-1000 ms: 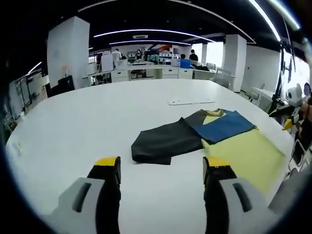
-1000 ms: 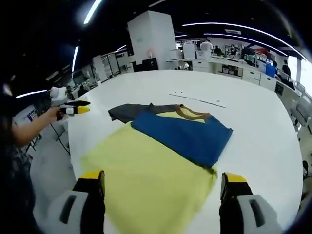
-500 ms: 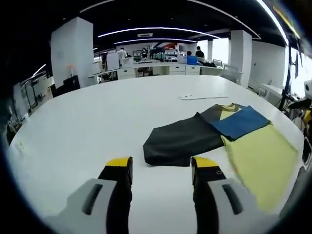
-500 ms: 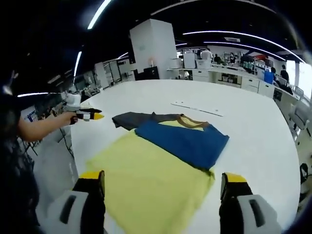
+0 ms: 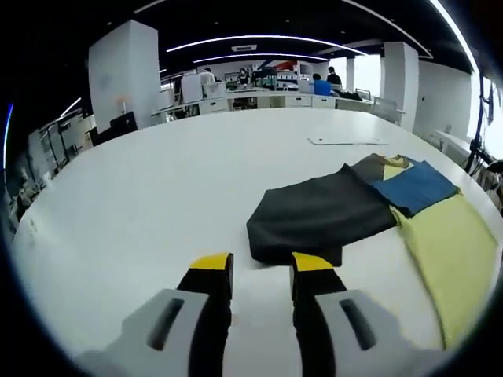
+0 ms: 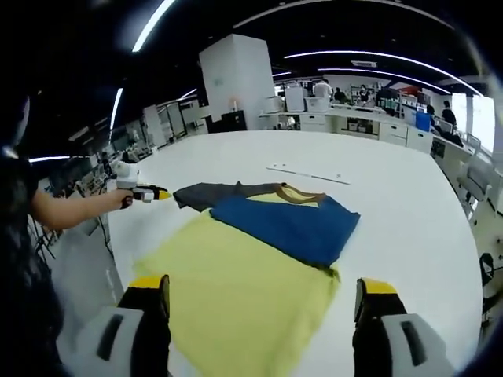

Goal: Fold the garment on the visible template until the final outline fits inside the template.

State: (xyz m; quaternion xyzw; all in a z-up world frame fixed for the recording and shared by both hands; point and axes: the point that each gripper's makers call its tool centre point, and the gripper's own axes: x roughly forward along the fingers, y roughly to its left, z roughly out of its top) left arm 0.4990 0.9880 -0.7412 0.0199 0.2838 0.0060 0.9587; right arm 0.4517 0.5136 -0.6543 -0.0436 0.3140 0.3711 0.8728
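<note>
The garment lies flat on the white table (image 5: 141, 204). It has a dark grey part (image 5: 318, 216), a blue part (image 5: 415, 186) and a tan collar (image 6: 302, 192). Its blue part (image 6: 291, 224) rests on the yellow template (image 6: 236, 290), while the grey part (image 6: 208, 194) reaches off the template onto bare table. My left gripper (image 5: 262, 263) hovers low at the grey part's near edge, jaws narrowed but still open, nothing between them. A hand holds that same left gripper (image 6: 145, 194) beside the grey part. My right gripper (image 6: 262, 284) stands wide open over the template's near side.
A thin white strip (image 5: 348, 141) lies on the table beyond the garment, also seen as a strip (image 6: 306, 174). The template (image 5: 456, 251) runs near the table's edge. A person's arm (image 6: 75, 210) reaches in. Office desks and a white pillar (image 5: 122, 75) stand far behind.
My left gripper has come closer to the grey part's edge and its jaws have narrowed. The right gripper has stayed wide open and nearly still.
</note>
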